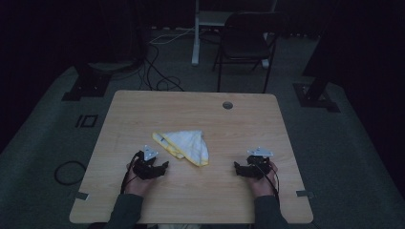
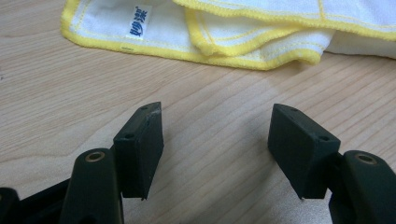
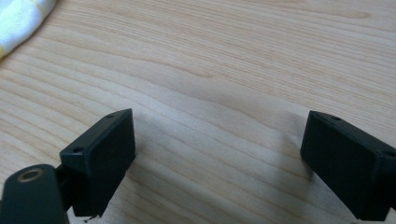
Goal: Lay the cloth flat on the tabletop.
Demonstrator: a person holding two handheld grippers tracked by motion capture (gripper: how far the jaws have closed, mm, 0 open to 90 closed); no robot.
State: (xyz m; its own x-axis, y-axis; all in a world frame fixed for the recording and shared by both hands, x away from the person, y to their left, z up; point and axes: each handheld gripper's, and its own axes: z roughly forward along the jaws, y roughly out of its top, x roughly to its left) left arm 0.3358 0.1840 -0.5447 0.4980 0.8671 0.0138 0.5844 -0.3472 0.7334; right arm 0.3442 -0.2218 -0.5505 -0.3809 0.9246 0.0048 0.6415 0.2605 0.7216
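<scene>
Dim room, dark floor; wooden table (image 1: 191, 200) with light grain and a round cable port (image 1: 228, 105) near its far edge. Behind the table: black folding chair (image 1: 246, 40), white stand leg (image 1: 195, 33), loose cables (image 1: 155, 71) on the floor.

Item 1. Folded cloth (image 1: 184, 145), white with yellow stitched hem, lying flat on the table slightly left of centre, in a rough triangle with several layers showing at the edge. In the left gripper view the cloth (image 2: 224, 32) lies across the top of the picture, a small white label with blue characters (image 2: 138, 21) sewn near one hem. In the right gripper view a corner of the cloth (image 3: 21, 18) shows at the upper left.

Item 2. Left gripper (image 1: 165, 167), held in the person's left hand (image 1: 138, 179), low over the table just near the cloth's near-left edge, apart from it. Jaws stand wide open, with bare wood between them; the black pads (image 2: 140, 149) touch nothing.

Item 3. Right gripper (image 1: 237, 167), held in the person's right hand (image 1: 265, 179), low over the table, well apart from the cloth on its right side. Jaws stand wide open with bare wood between; pads (image 3: 100, 158) touch nothing.

Item 4. Grey three-cornered plates atop both grippers; dark sleeves enter from the near edge.
</scene>
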